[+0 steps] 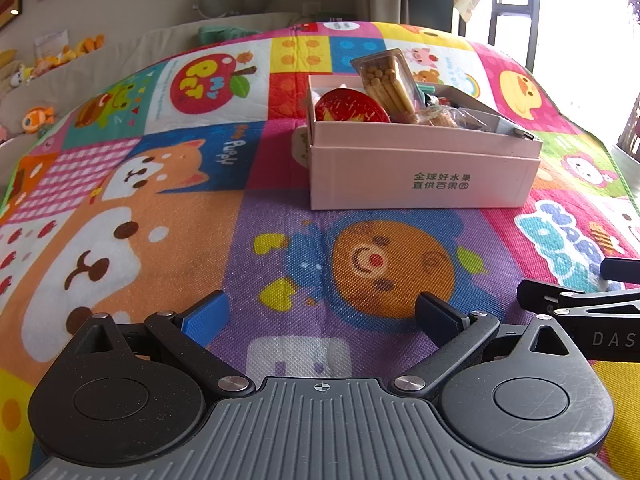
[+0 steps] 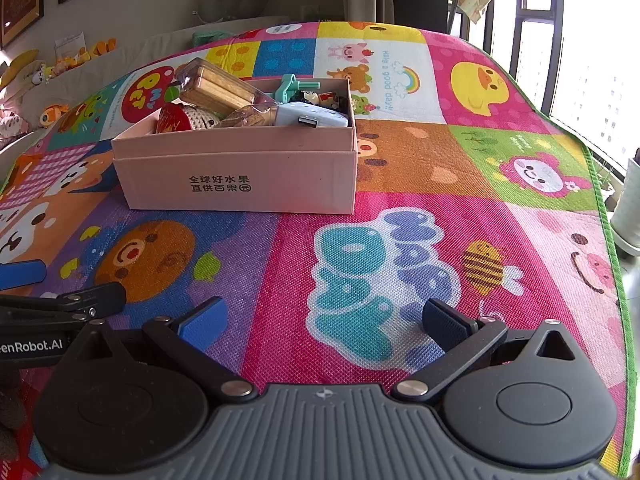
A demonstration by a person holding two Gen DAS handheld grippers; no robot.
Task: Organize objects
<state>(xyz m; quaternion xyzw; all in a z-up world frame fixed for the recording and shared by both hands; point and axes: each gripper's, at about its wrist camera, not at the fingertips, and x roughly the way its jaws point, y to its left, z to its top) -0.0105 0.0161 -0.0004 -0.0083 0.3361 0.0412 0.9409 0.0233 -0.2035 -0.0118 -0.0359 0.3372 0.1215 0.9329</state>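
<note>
A pink cardboard box [image 1: 420, 176] [image 2: 248, 184] stands on the colourful cartoon play mat [image 1: 160, 200] [image 2: 400, 160]. Inside it lie a clear pack of biscuit sticks [image 1: 386, 80] [image 2: 216, 86], a red round toy [image 1: 350, 108] [image 2: 172, 118], a teal plastic piece [image 2: 292, 86], a pale blue block with a USB plug [image 2: 310, 118] and other small items. My left gripper [image 1: 322, 312] is open and holds nothing, low over the mat in front of the box. My right gripper [image 2: 326, 320] is open too, to the right of the left one.
The right gripper's arm [image 1: 580, 308] shows at the right edge of the left wrist view; the left gripper's arm [image 2: 60, 304] shows at the left edge of the right wrist view. Plush toys [image 1: 60, 56] line a ledge at far left. A window [image 2: 580, 60] lies beyond the mat's right edge.
</note>
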